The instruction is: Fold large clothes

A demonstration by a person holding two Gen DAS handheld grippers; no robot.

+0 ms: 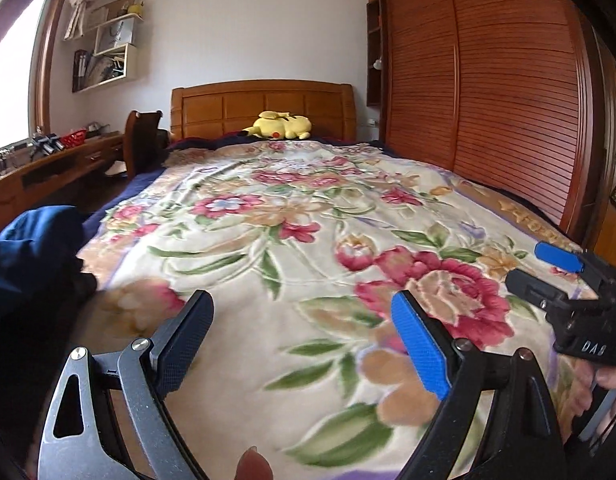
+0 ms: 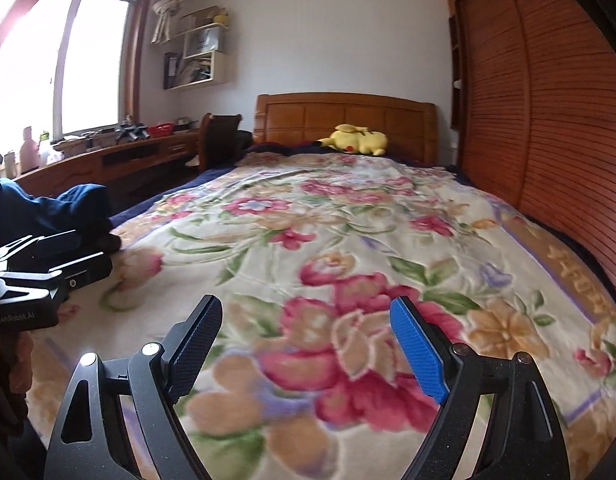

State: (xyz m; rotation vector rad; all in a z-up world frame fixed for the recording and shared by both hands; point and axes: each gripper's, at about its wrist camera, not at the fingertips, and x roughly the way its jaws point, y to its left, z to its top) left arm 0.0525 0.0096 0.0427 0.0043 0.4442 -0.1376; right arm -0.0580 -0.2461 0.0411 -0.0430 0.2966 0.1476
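Note:
A heap of dark blue clothing [image 1: 32,248] lies at the near left edge of the bed, also in the right wrist view [image 2: 56,204]. My left gripper [image 1: 302,300] hovers open over the floral blanket [image 1: 308,220], nothing between its fingers, with the clothing to its left. My right gripper [image 2: 306,304] is also open and empty above the blanket [image 2: 347,240]. In the left wrist view the right gripper [image 1: 543,270] sits at the right, open. The left gripper [image 2: 88,252] shows at the left of the right wrist view, just in front of the blue heap.
A yellow plush toy [image 1: 282,126] rests by the wooden headboard [image 1: 264,108]. A slatted wooden wardrobe [image 1: 487,100] runs along the bed's right side. A desk [image 2: 108,156] and a chair [image 2: 218,136] stand to the left under the window.

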